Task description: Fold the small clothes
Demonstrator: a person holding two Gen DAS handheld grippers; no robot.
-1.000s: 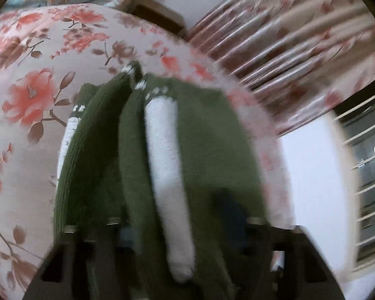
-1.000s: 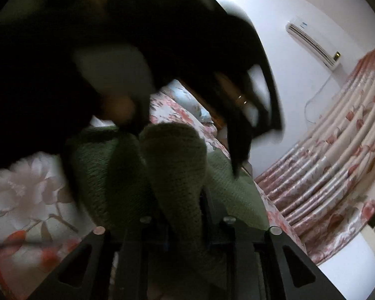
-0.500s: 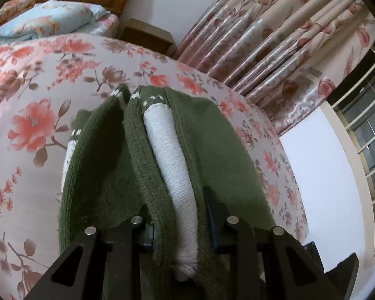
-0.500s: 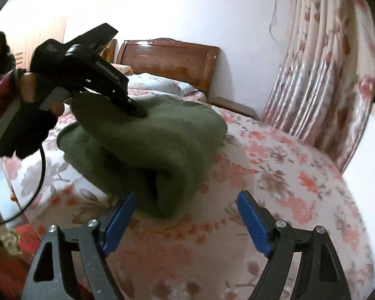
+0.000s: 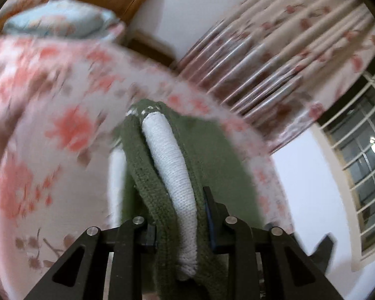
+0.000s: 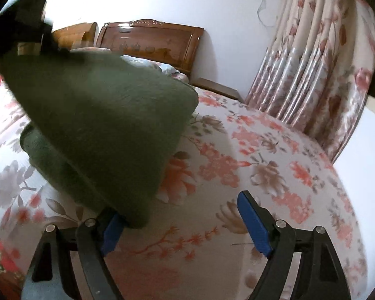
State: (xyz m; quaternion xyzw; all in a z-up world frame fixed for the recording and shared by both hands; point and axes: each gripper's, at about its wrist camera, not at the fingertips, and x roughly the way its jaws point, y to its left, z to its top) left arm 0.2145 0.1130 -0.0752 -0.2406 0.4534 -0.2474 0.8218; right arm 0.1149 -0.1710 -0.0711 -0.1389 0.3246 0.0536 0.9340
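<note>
green knit pinched in our left tongs, right tongs wide

our left tongs (image 5: 180, 215) are clamped on a bunched fold of the green knitted garment (image 5: 212, 165), and a white knitted band (image 5: 172, 175) of that garment runs straight between the two fingers toward the camera. beyond the fingers the garment trails down toward the bed (image 5: 37, 125) with its floral sheet; much of that view is smeared by blur, so we cannot tell how much of the cloth touches the sheet there.

from the right wrist we see the same green knitted garment (image 6: 107, 125) hanging as a thick folded mass from a dark shape at the upper left, too dim to make out. its lower folds lie on the bed (image 6: 262, 155) at the left side. our right tongs (image 6: 180, 227) stand wide, gripping nothing; the blue pad (image 6: 253, 222) of the right-hand finger is over bare sheet, while the left-hand pad sits just under the garment's lowest fold, partly hidden by it.

behind the bed are a wooden headboard (image 6: 150, 37), a pale blue pillow (image 5: 60, 22) and floral curtains (image 6: 312, 62) beside a barred window (image 5: 357, 155).
</note>
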